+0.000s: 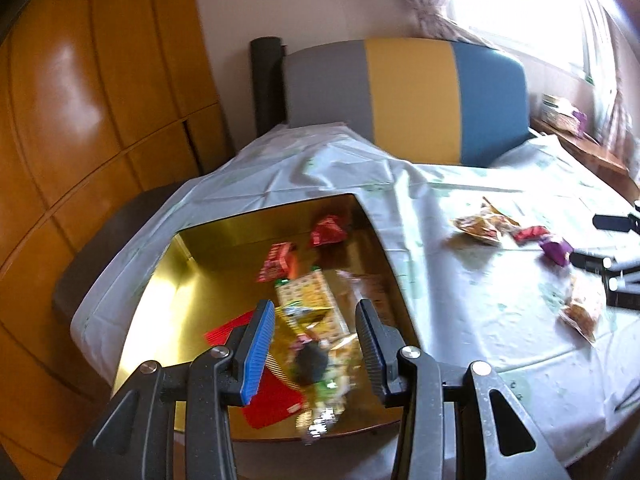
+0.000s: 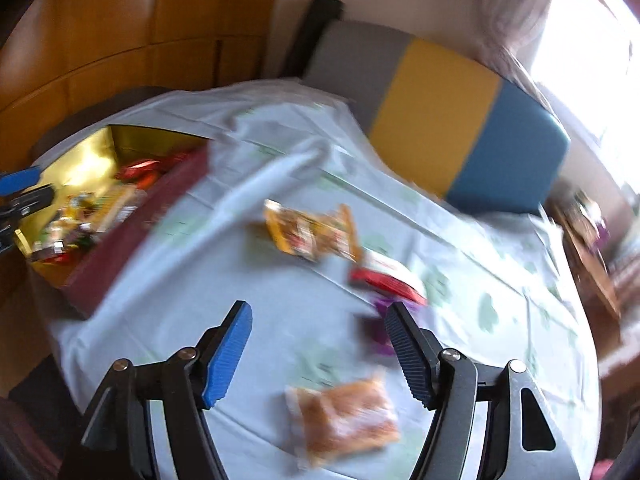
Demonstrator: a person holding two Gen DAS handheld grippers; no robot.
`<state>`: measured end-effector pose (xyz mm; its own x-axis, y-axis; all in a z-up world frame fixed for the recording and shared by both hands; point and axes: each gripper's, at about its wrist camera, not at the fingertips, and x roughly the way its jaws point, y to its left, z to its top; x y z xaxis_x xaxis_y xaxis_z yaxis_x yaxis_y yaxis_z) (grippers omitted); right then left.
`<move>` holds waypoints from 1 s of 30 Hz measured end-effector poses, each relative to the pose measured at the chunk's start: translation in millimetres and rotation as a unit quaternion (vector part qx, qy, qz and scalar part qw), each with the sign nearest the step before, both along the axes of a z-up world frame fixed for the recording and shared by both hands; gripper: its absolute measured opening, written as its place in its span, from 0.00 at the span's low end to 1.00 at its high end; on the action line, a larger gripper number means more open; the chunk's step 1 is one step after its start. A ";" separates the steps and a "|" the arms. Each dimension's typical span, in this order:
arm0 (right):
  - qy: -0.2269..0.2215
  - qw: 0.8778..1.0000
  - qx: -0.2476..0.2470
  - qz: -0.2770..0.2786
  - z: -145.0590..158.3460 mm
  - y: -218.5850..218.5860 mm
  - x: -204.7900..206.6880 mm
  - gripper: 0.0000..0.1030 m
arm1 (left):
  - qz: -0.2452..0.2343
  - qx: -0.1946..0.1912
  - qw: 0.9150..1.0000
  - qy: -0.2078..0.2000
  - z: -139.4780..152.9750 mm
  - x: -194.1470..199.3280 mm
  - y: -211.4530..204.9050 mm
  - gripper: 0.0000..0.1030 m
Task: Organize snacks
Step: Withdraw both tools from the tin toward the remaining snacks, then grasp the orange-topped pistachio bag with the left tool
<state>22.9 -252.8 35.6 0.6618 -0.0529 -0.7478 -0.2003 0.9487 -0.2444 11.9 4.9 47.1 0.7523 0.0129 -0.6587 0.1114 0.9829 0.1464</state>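
A pale cloth-covered table (image 2: 224, 280) fills both views, and the gold-lined box (image 1: 168, 280) of snacks lies under the left gripper (image 1: 316, 344), whose jaws stand apart, gripping nothing. The right gripper (image 2: 320, 344) is open too, empty, with an orange packet (image 2: 344, 416) below it, a purple one (image 2: 380, 332) by its right finger, and red (image 2: 388, 278) and yellow (image 2: 312, 232) packets beyond.

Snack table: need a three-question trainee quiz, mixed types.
1. True or false: the gold-lined box already holds snacks.
2. What lies nearest between the right gripper fingers? A) orange packet B) bottle C) spoon
3. How many loose packets lie on the tablecloth, counting the purple packet?

Key: 1 true; 2 A; 3 four.
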 end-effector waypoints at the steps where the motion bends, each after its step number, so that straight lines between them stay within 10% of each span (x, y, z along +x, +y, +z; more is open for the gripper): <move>1: 0.004 1.000 0.004 -0.013 -0.9 -12.5 1.9 0.69 | -0.005 0.002 1.000 0.000 0.3 0.0 -4.0 0.41; 13: 0.040 0.984 0.074 -0.154 -13.5 -101.7 23.0 0.69 | -0.067 0.033 0.997 0.006 1.7 7.3 -57.0 0.41; 30: 0.026 0.970 0.149 -0.192 0.1 -124.7 20.8 0.71 | -0.132 0.013 0.987 0.096 -5.1 64.1 -123.9 0.41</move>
<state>43.6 -377.5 35.7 0.5966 -0.0649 -0.7999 0.1775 0.9827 0.0527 76.0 -119.0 42.0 0.5937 -0.1474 -0.7911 0.3905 0.9123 0.1231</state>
